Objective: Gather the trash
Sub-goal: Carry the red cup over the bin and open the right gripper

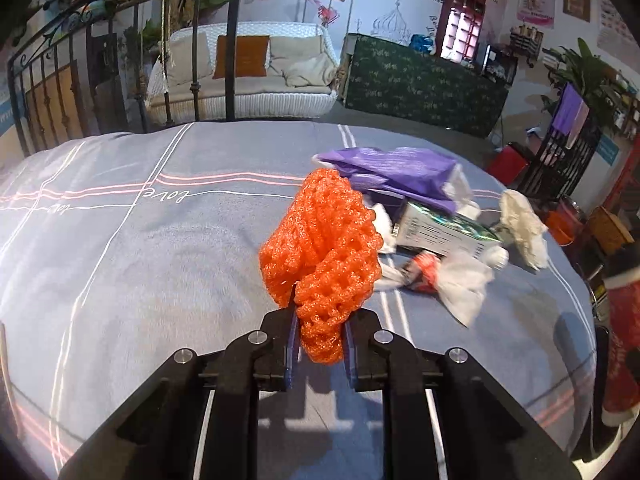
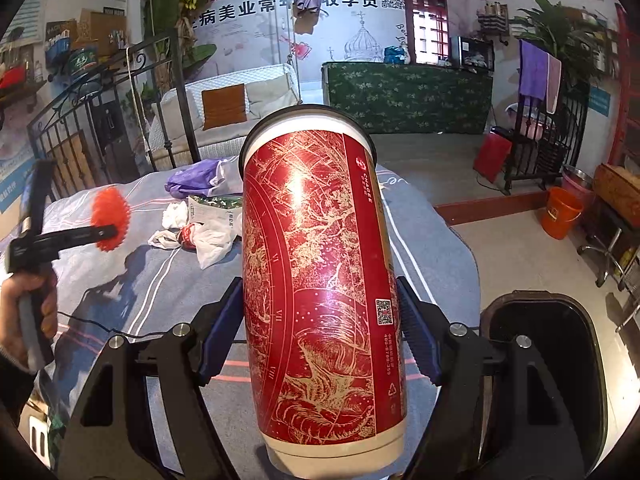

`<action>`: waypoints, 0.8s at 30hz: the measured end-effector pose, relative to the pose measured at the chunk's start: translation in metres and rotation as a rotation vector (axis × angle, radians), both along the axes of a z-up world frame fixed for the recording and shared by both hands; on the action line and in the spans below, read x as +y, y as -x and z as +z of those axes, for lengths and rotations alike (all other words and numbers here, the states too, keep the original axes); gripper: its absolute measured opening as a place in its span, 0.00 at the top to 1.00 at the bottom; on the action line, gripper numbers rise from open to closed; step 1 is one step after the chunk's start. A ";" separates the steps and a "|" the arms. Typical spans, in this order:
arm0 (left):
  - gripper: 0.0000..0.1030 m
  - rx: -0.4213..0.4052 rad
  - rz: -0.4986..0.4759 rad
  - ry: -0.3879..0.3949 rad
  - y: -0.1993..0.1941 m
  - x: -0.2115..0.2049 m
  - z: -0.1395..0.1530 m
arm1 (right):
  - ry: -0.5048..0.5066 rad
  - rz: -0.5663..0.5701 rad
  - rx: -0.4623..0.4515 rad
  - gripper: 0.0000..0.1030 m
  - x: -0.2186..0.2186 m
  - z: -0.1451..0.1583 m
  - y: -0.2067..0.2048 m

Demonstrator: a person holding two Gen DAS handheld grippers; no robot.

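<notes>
My left gripper [image 1: 320,320] is shut on an orange foam fruit net [image 1: 320,248] and holds it above the grey-blue bedspread [image 1: 160,260]. The net also shows at the left of the right wrist view [image 2: 109,220]. My right gripper [image 2: 320,320] is shut on a tall red paper cup [image 2: 320,280] with gold print, held above the bed's right side. On the bed lie a purple bag [image 1: 396,170], a green-white carton [image 1: 444,232], crumpled white tissue [image 1: 524,228] and a plastic wrapper [image 1: 448,276].
A black bin [image 2: 548,360] stands open on the floor at the lower right of the right wrist view. An orange bucket [image 2: 560,212] and a red bag [image 2: 492,156] are on the floor beyond. A metal bed frame [image 1: 60,80] rises at the left.
</notes>
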State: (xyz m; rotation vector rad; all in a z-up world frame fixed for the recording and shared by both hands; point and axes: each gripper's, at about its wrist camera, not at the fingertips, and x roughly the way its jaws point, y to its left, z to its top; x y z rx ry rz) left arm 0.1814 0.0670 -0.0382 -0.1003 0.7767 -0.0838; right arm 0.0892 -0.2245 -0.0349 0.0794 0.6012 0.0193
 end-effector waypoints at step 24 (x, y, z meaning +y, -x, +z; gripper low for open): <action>0.83 -0.043 -0.568 0.089 0.094 -0.202 0.025 | -0.168 -0.405 0.281 0.29 -0.198 -0.062 0.057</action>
